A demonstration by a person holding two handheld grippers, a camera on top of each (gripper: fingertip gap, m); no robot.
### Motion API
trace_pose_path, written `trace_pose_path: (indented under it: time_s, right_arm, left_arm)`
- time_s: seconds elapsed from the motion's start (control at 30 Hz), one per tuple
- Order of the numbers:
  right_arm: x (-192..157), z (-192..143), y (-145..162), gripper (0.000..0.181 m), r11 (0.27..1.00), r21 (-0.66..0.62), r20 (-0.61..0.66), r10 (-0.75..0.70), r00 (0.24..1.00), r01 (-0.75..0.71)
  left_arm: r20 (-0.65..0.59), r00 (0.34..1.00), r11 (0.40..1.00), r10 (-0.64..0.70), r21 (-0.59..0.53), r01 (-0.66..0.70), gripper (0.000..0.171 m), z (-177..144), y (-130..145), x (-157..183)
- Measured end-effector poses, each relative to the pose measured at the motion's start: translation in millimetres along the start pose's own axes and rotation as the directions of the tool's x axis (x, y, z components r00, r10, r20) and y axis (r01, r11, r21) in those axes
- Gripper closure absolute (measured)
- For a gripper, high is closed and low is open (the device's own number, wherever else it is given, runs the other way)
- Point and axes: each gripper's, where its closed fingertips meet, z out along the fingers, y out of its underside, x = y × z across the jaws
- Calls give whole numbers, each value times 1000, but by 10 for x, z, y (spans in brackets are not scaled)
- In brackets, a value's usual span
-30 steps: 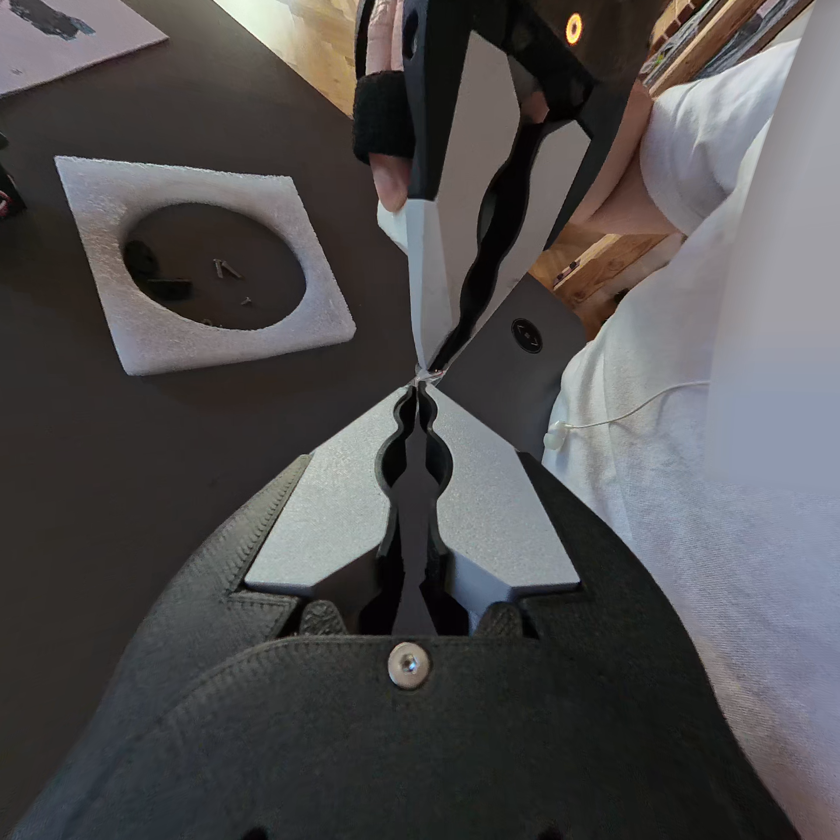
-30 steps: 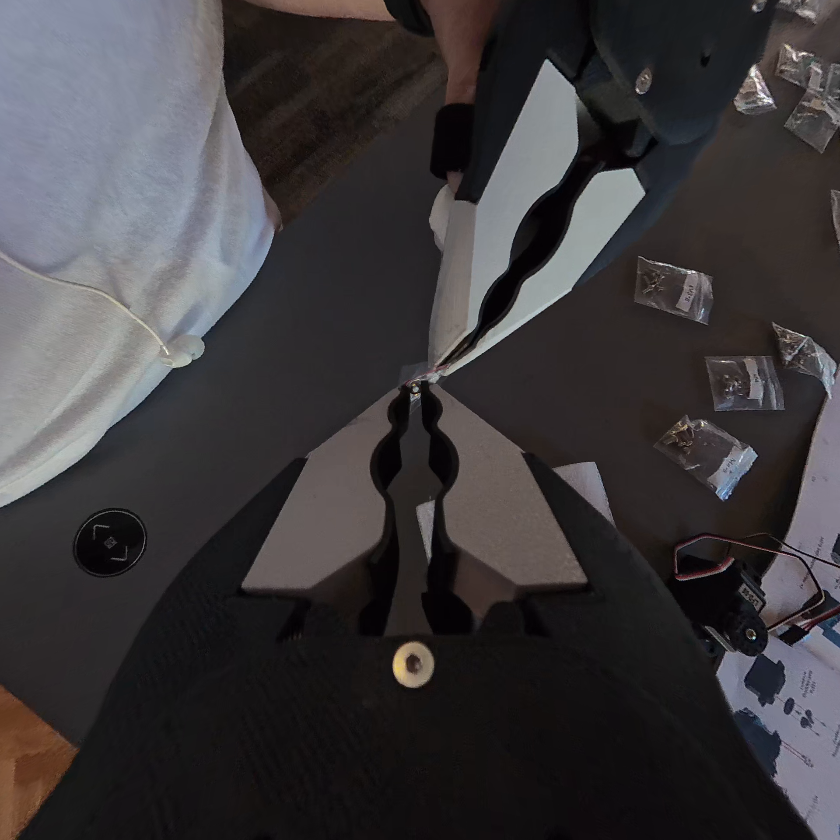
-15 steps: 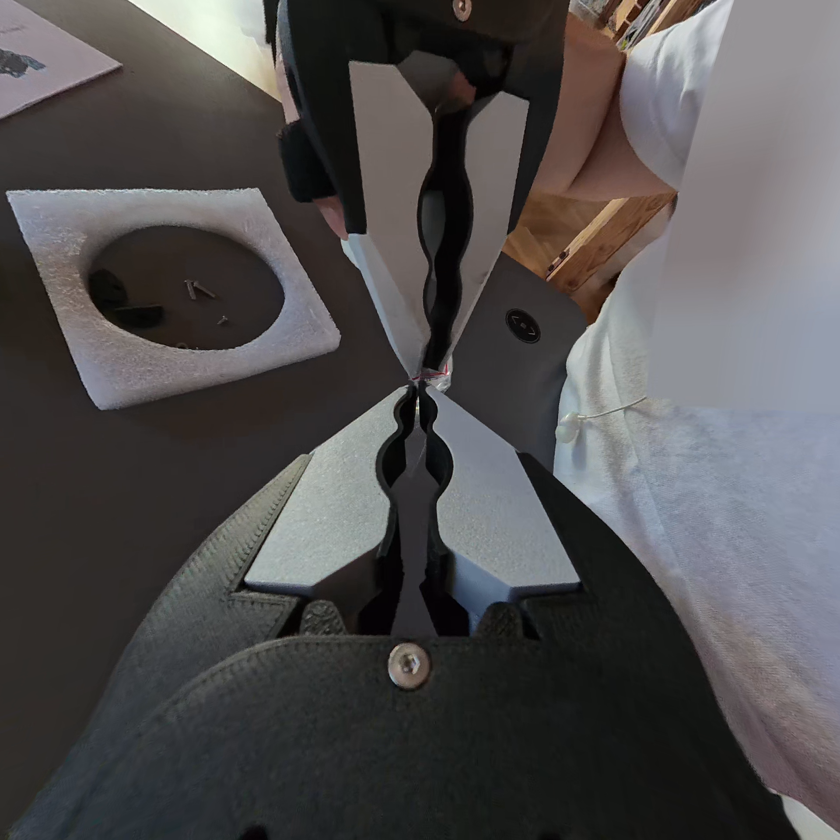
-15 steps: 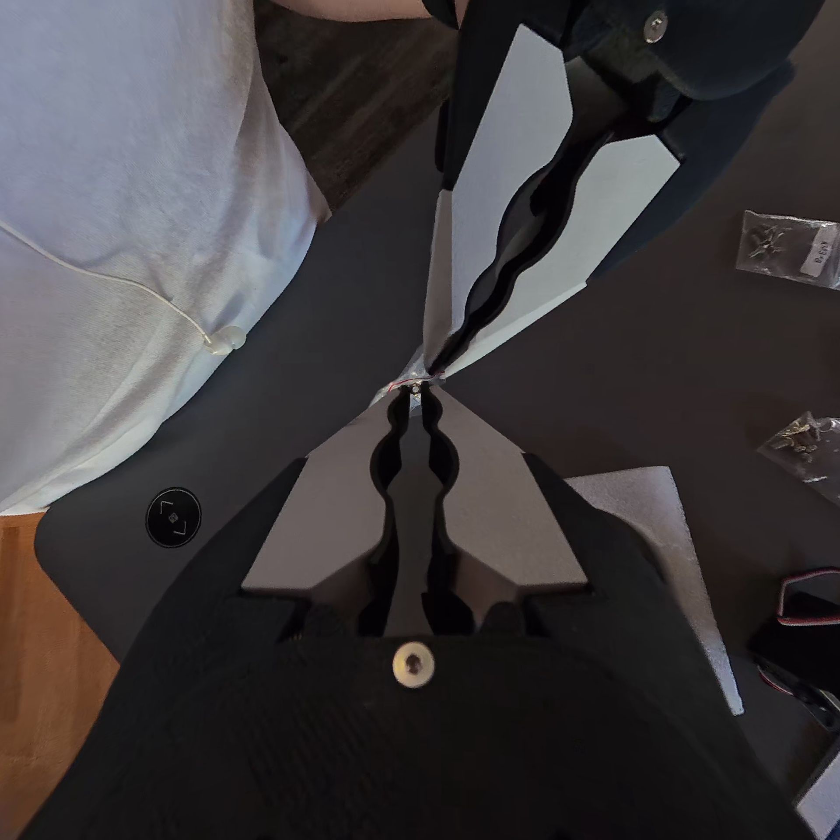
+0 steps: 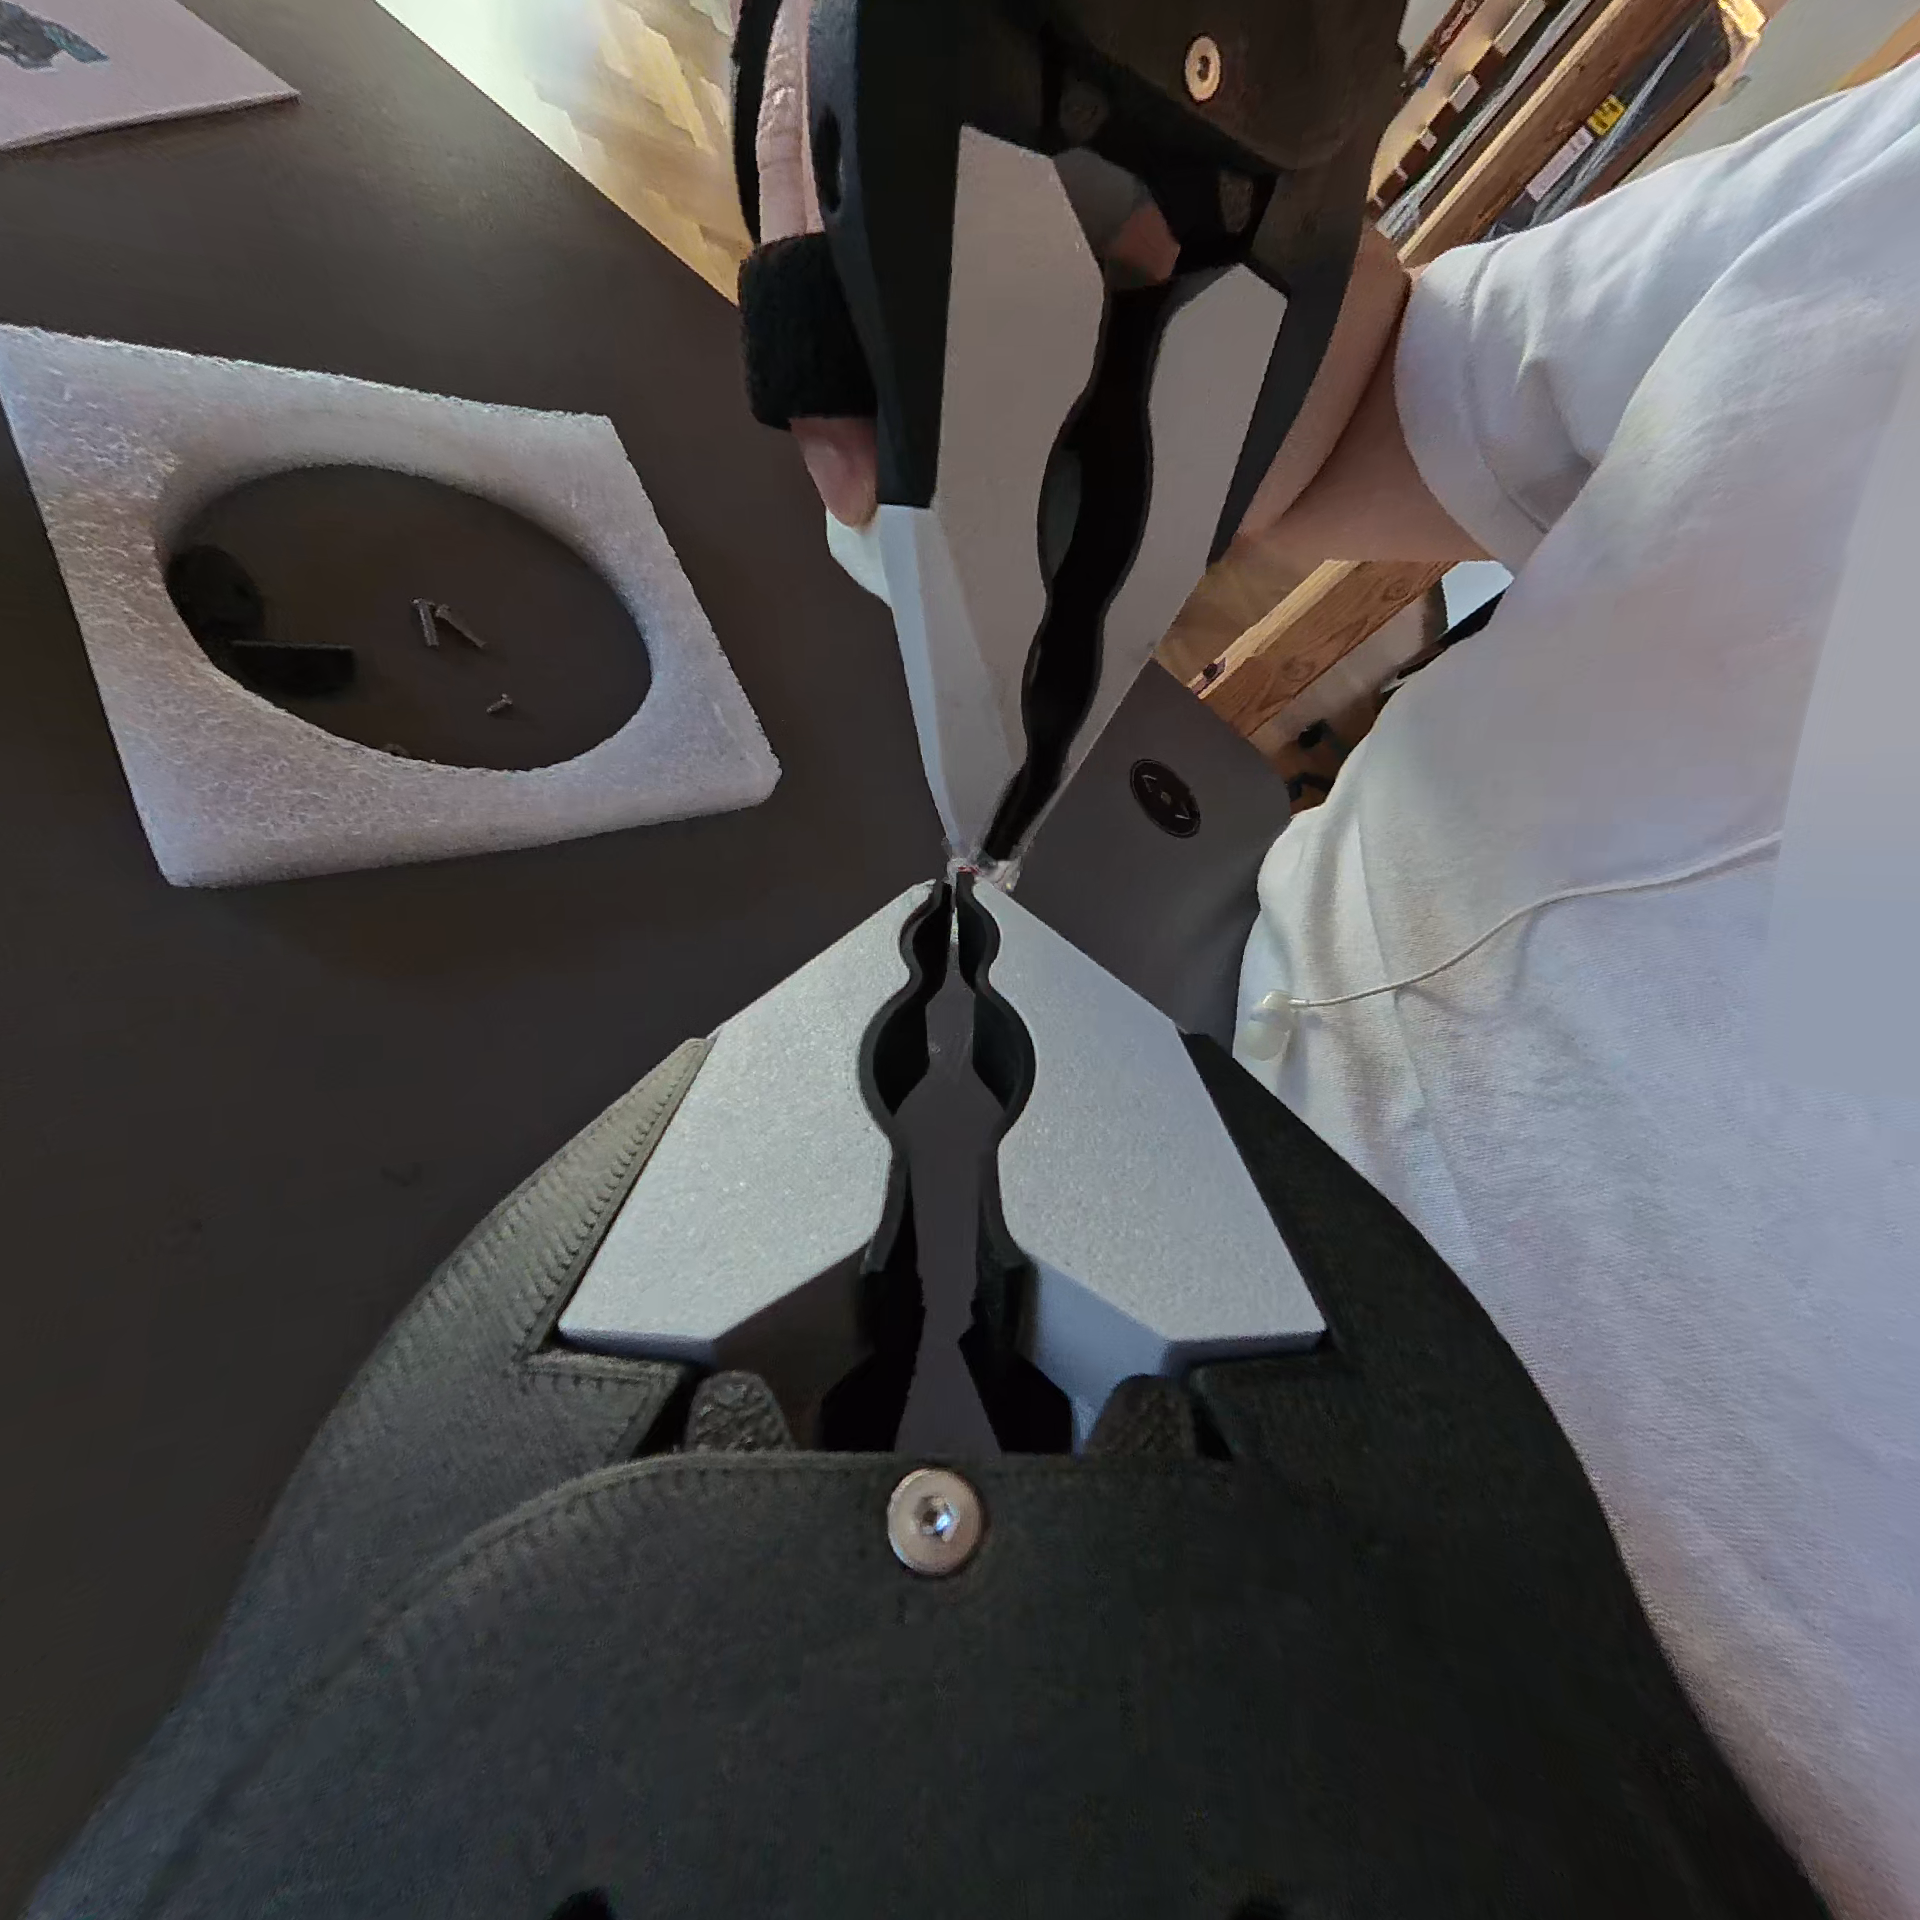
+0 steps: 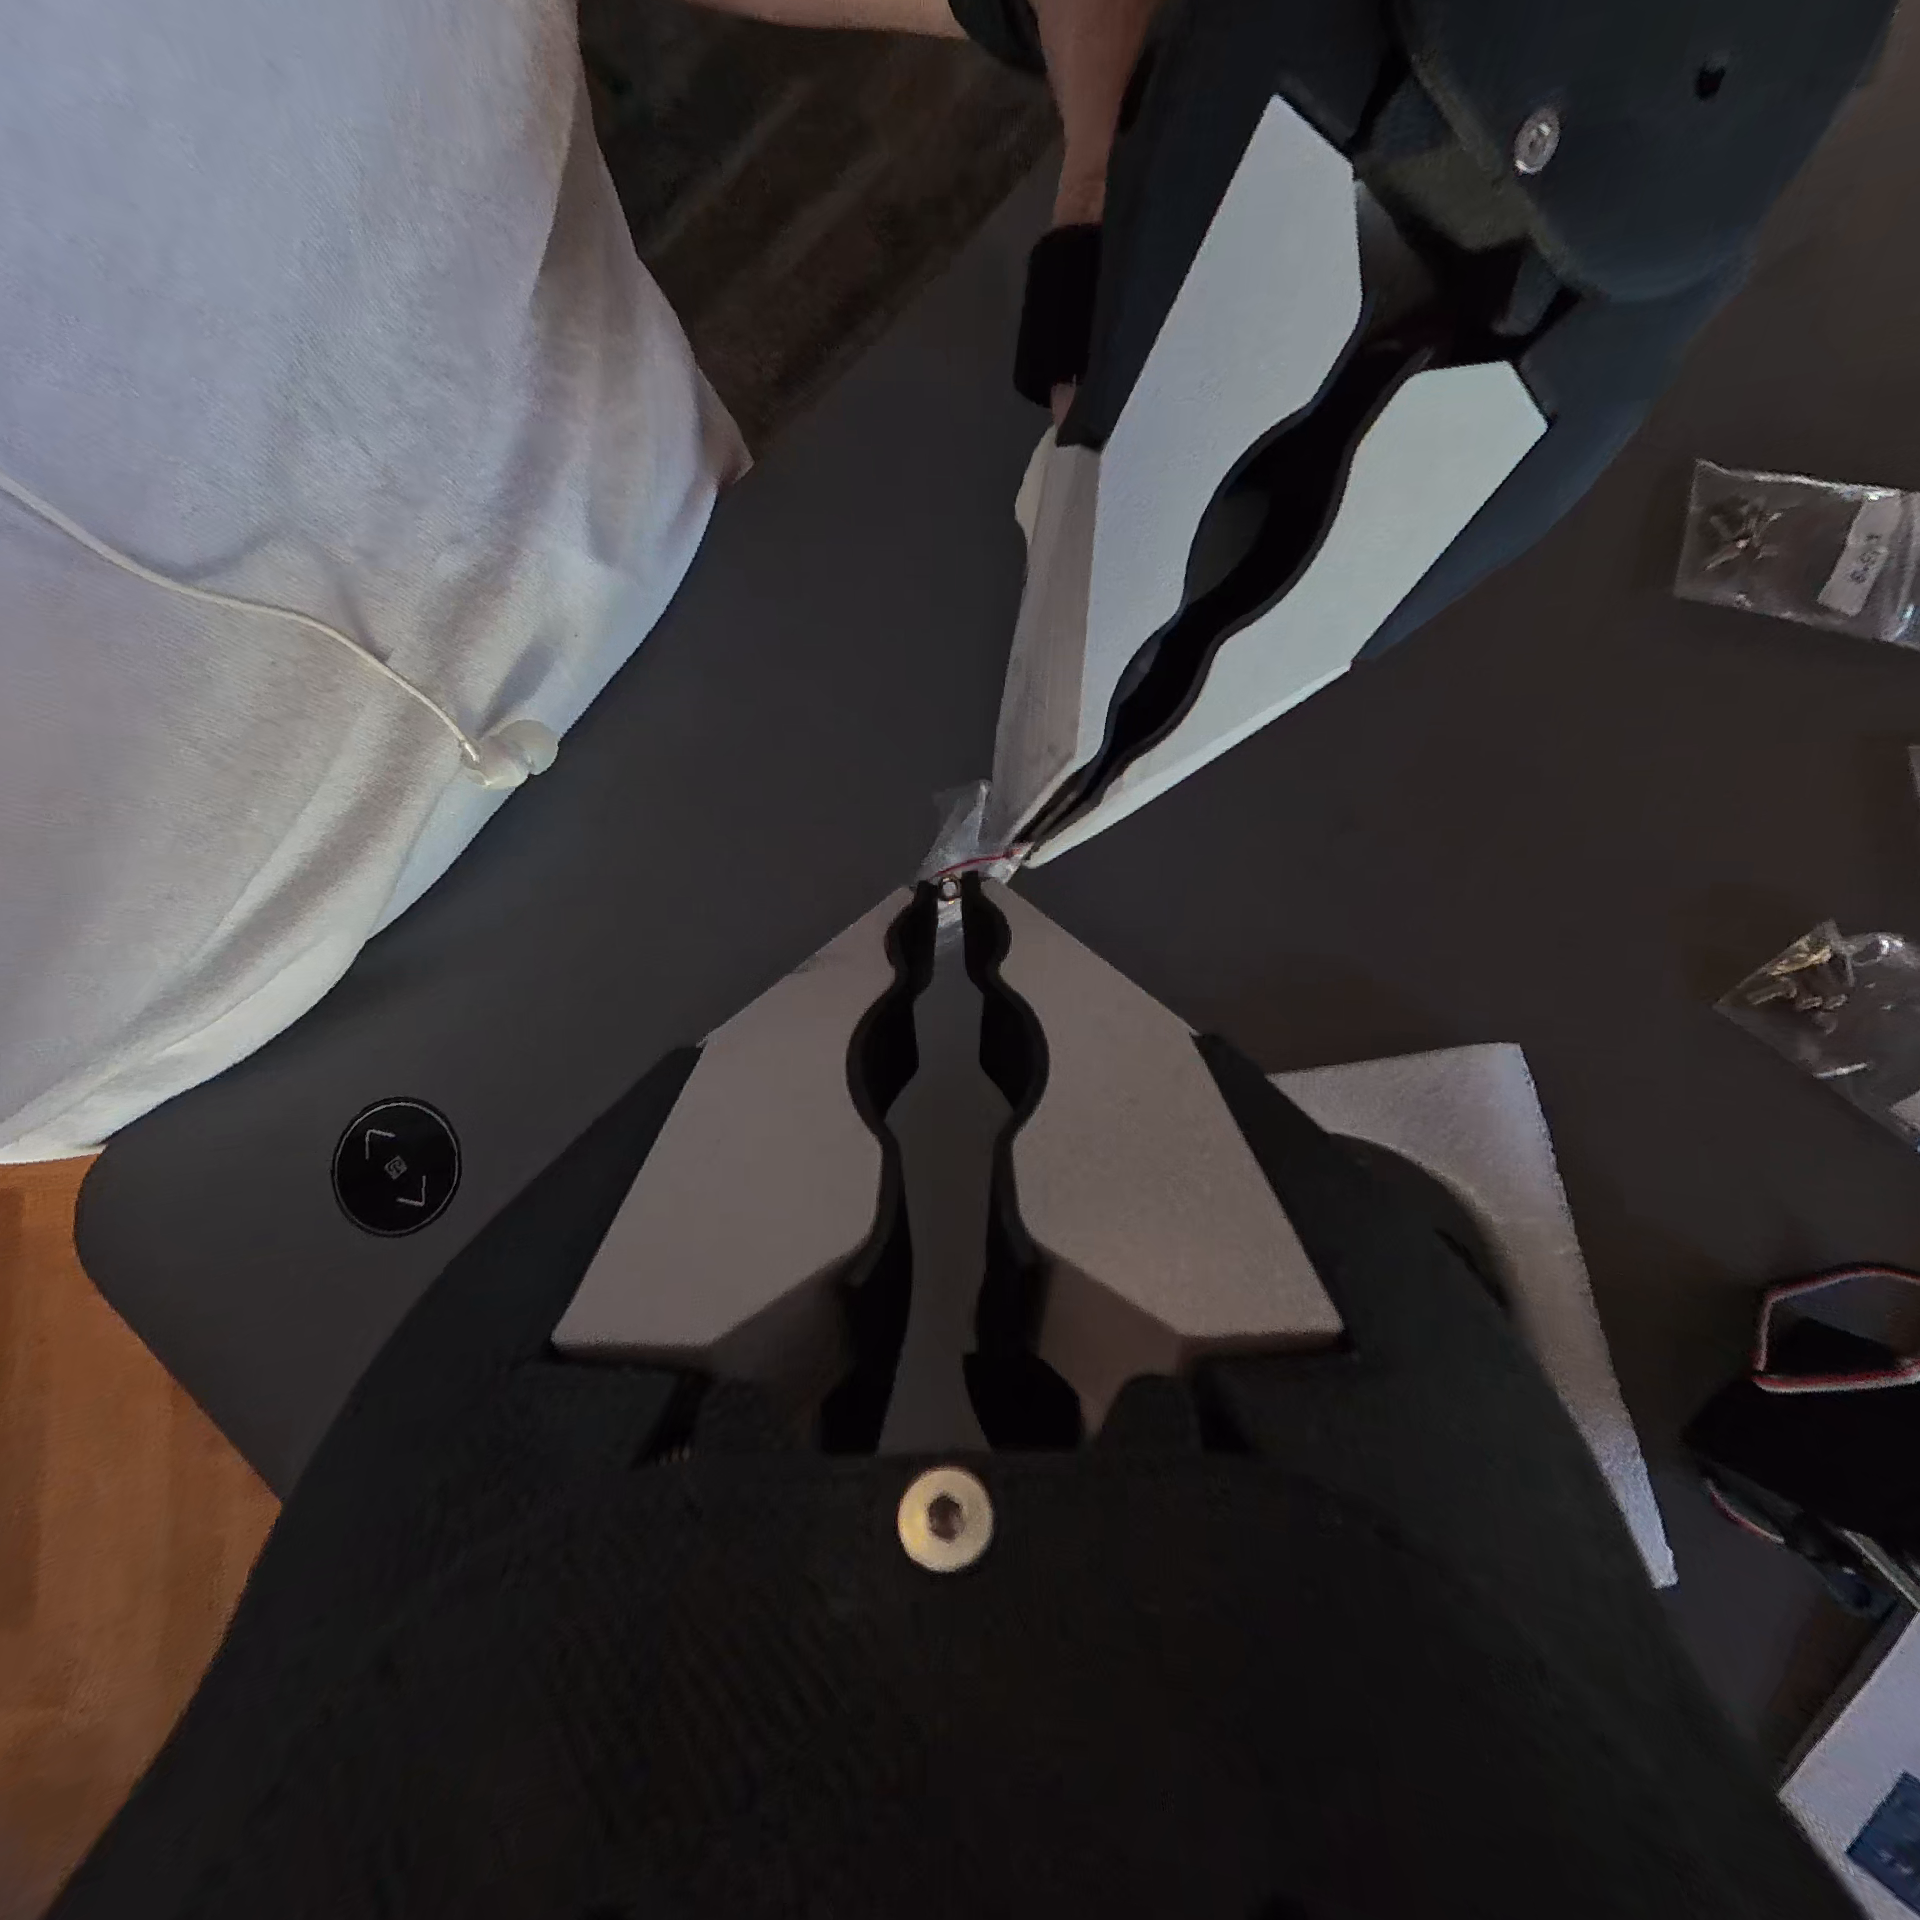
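Between both closed grippers, clear bag (image 6: 961, 831) stretched.

My left gripper (image 5: 954, 891) has its jaws pressed together at the tips. My right gripper (image 6: 943, 888) meets it tip to tip, jaws likewise closed to a thin slit, both pinching the same small clear plastic bag (image 6: 961, 831) between them. Beyond the bag, my right hand's fingertip (image 5: 836, 468) in a black sleeve rests along that gripper's side.
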Motion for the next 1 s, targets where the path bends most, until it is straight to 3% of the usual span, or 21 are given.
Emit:
trace_pose_path:
  time_s: [0.47, 0.8, 1.0]
  right_arm:
    - [-18, 0, 10, 177, 998, 32, 19, 58, 998, -59]
    - [-13, -125, -124, 175, 999, 48, -41, 13, 999, -11]
    - [49, -305, -165, 172, 997, 73, -96, 13, 995, -6]
  left_arm:
    - [17, 996, 996, 82, 26, -83, 171, -1, -55, 33]
    - [45, 983, 969, 180, 161, -185, 171, -123, -172, 147]
    - [72, 984, 965, 165, 196, -176, 171, -221, -185, 134]
